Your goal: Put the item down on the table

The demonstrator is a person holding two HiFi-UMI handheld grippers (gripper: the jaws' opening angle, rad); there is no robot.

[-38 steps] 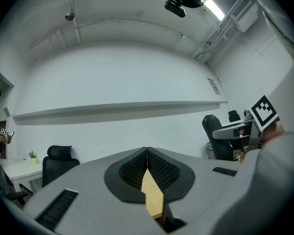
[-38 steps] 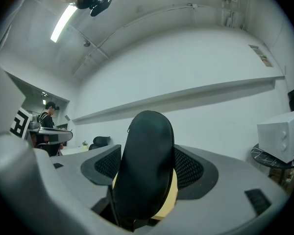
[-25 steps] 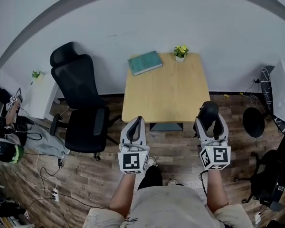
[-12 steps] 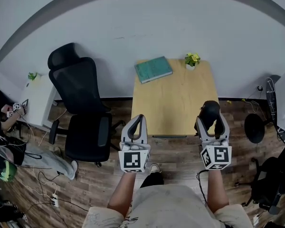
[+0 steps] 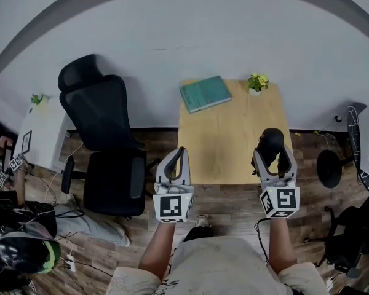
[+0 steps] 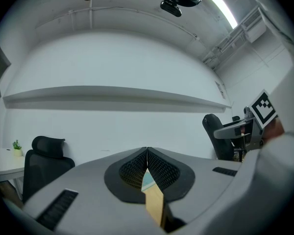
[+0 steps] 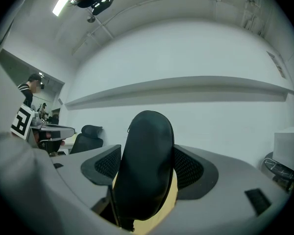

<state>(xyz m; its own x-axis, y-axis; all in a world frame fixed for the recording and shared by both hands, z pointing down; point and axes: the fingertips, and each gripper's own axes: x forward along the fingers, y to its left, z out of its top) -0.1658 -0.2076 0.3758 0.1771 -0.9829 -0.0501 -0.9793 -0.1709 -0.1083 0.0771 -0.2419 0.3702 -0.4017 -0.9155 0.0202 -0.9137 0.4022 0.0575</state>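
Right gripper: jaws are spreading around a smooth black rounded item and pinching it between the two meshed pads, the item standing upright and rising past the jaw tips. In the head view this item is sitting over the near right part of the wooden table, close to the table's right edge; tan tabletop is showing just below it in the right gripper view, and whether it is touching the top cannot be told. Left gripper: jaws are pressing together tip to tip with nothing between them, only a sliver of tabletop showing through the gap lower down. In the head view it is hanging at the table's near left corner, level with the right gripper. Each gripper is carrying its marker cube nearest the person, whose bare forearms are reaching in from the table's near side. On the table's far left corner a teal book is lying flat and slightly askew; at the far right corner a small potted plant with yellow-green leaves is standing, well apart from the held item. Left of the table a black office chair is standing on the wood-plank floor. Behind the table a plain pale wall is running across the view. Farther left of the table, past the chair, a white side table is bearing a small green plant.
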